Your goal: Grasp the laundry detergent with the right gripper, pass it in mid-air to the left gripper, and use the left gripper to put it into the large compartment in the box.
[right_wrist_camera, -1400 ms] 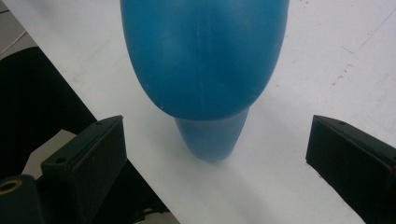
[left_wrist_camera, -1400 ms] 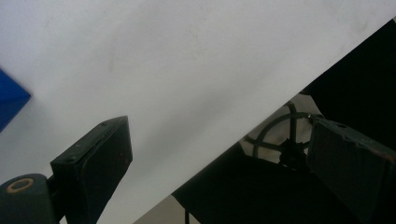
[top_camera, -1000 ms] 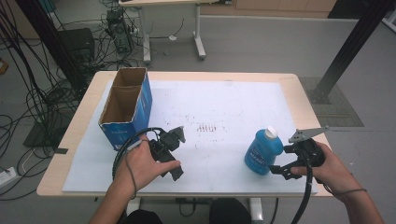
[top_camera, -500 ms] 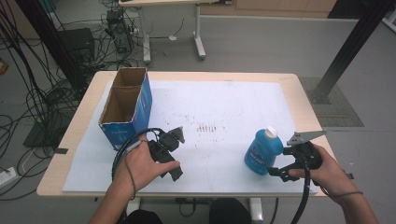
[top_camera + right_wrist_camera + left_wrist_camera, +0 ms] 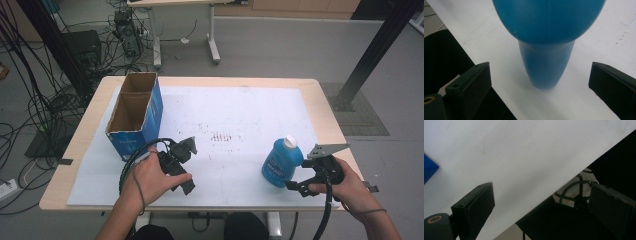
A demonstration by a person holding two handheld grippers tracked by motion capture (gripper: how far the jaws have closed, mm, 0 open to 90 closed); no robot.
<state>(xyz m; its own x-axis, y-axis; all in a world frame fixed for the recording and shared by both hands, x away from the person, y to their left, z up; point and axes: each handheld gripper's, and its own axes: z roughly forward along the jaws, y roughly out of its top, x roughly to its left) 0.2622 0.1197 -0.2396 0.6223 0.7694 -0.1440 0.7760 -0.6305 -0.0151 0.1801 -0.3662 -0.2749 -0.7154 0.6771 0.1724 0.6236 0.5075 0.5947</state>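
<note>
Nearest me, the right gripper (image 5: 296, 186) has its fingers (image 5: 471, 85) spread wide, holding nothing, with the blue bottle (image 5: 281, 161) standing just ahead of them near the desk (image 5: 327, 115) edge. The left gripper (image 5: 189, 167) is spread too, empty, over the white sheet (image 5: 240, 110). Beyond stands the open cardboard box (image 5: 135, 114).

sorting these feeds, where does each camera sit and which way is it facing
High view: above the person's side, facing forward and down on the table; forearms, left gripper, right gripper, cardboard box.
Left gripper view: on the left gripper, facing the white mat's near edge; open jaws.
Right gripper view: on the right gripper, facing the blue bottle; open jaws.
Shared: the bottle, high and right views.
</note>
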